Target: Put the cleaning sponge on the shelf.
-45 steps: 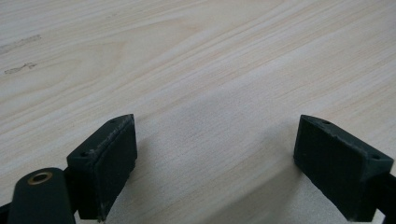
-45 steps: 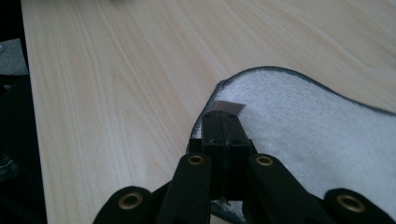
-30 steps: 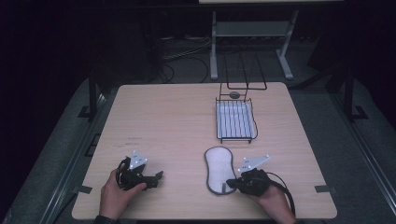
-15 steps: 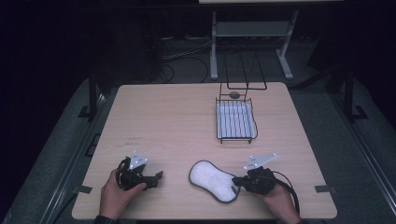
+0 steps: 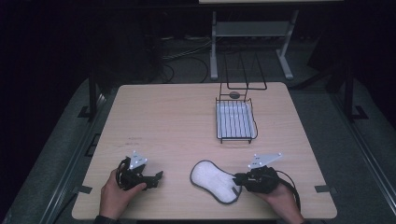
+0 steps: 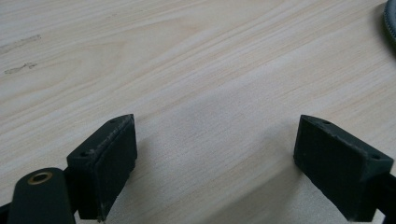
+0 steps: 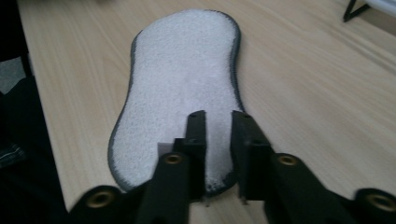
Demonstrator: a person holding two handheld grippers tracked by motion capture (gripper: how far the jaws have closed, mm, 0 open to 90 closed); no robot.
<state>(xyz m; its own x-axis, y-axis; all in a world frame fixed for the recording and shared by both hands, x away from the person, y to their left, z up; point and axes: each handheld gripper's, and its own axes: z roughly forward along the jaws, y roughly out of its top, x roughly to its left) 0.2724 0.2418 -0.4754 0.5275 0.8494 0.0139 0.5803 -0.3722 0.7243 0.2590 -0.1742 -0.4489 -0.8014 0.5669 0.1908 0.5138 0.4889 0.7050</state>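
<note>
A white, peanut-shaped scrubbing pad (image 5: 214, 180) with a grey rim lies flat on the wooden table (image 5: 177, 116), slanting near the front edge. My right gripper (image 5: 237, 179) is at the pad's right end. In the right gripper view its jaws (image 7: 218, 114) stand a little apart over the near end of the pad (image 7: 182, 79); they have just been opening and do not press on it. My left gripper (image 5: 158, 176) rests at the front left, open wide over bare wood (image 6: 215, 135), apart from the pad.
A black wire rack (image 5: 236, 122) with a white tray bottom stands at the table's right back. A small dark round object (image 5: 234, 95) lies just behind it. Beyond the table a white stand (image 5: 252, 32) and cables sit on the dark floor.
The pad has swung from pointing straight away to slanting, its far end shifted left. The right hand moved slightly right with it. The left hand stayed still.
</note>
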